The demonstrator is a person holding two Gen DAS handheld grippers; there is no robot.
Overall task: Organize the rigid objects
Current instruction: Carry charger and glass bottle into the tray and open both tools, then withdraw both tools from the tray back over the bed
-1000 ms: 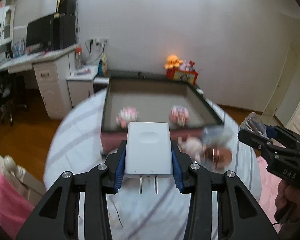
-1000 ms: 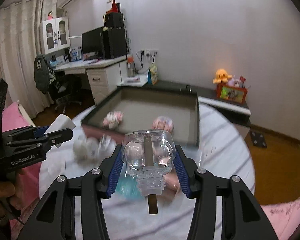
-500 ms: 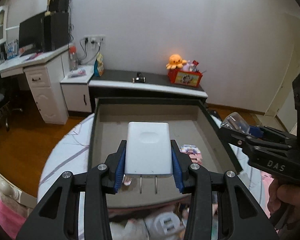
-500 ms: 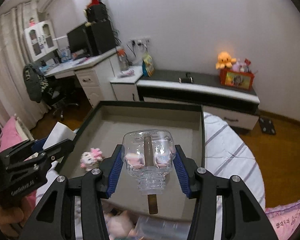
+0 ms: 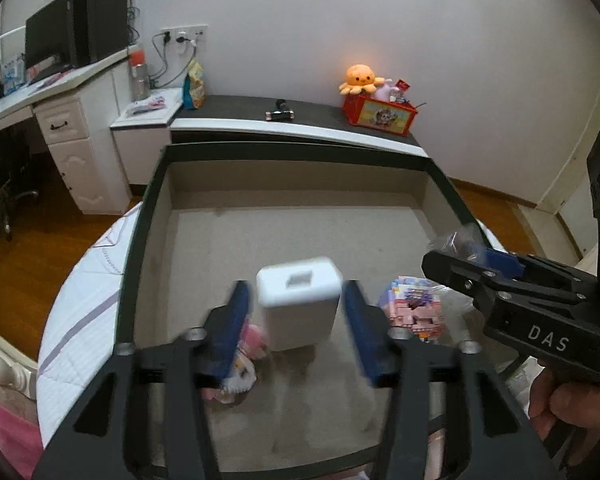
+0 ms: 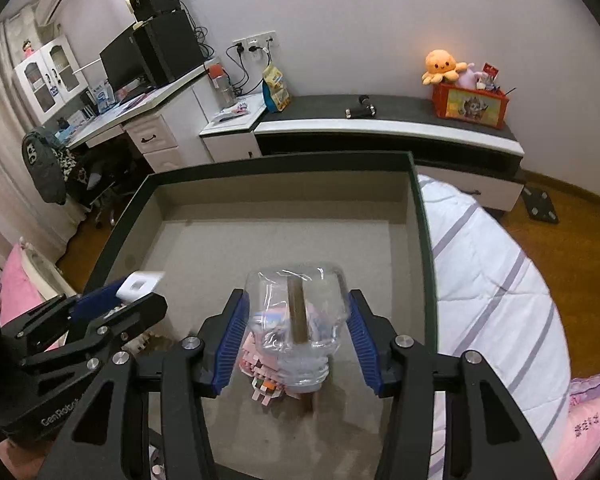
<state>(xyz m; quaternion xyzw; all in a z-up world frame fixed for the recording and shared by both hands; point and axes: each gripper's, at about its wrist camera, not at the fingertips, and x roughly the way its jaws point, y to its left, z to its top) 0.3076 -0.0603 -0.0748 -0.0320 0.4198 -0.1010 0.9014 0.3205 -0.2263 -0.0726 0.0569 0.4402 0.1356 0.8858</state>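
Both tools have just been opening over the tray (image 5: pixel 140 240). The left tool (image 5: pixel 296 316) lets the charger (image 5: pixel 298 304) drop, low middle. The right tool (image 6: pixel 296 336) frees the bottle (image 6: pixel 296 320). Two more things are nearly in.

The letters "DAS" are printed in white on the black body of the right gripper (image 5: pixel 476 276), as seen from the left wrist view. The word "GenRobot", with further letters cut off, is printed in white on the black side of the left gripper (image 6: pixel 112 304), as seen from the right wrist view. A cartoon picture is carried on the red box (image 6: pixel 470 105) on the low cabinet, but no lettering on it can be read.
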